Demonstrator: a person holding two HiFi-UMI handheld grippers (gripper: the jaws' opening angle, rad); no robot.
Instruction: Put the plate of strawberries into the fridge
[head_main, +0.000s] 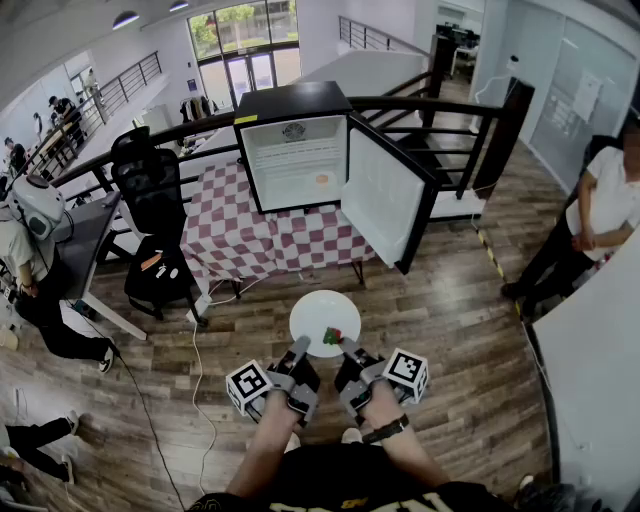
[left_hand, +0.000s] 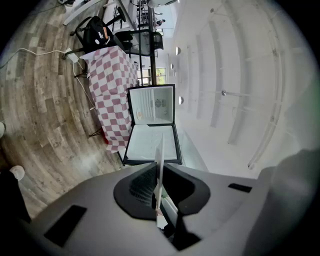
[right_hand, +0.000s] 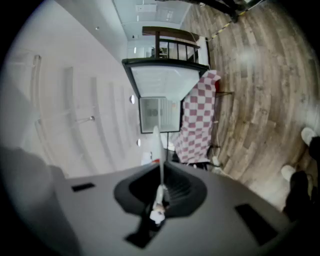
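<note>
A white plate (head_main: 322, 312) with a few strawberries (head_main: 332, 336) near its front rim is held above the wooden floor. My left gripper (head_main: 299, 348) is shut on the plate's near-left rim. My right gripper (head_main: 346, 347) is shut on the near-right rim. The plate (left_hand: 160, 160) runs edge-on between the jaws in the left gripper view, and likewise the plate (right_hand: 159, 155) in the right gripper view. The small black fridge (head_main: 295, 150) stands ahead on a table with a checked cloth (head_main: 245, 240). Its door (head_main: 385, 195) hangs open to the right. A small orange item lies inside.
A black office chair (head_main: 150, 195) stands left of the table. A dark railing (head_main: 440, 110) runs behind the fridge. One person (head_main: 595, 215) stands at the right, others sit at the left (head_main: 30, 260). A white cable (head_main: 195, 375) trails across the floor.
</note>
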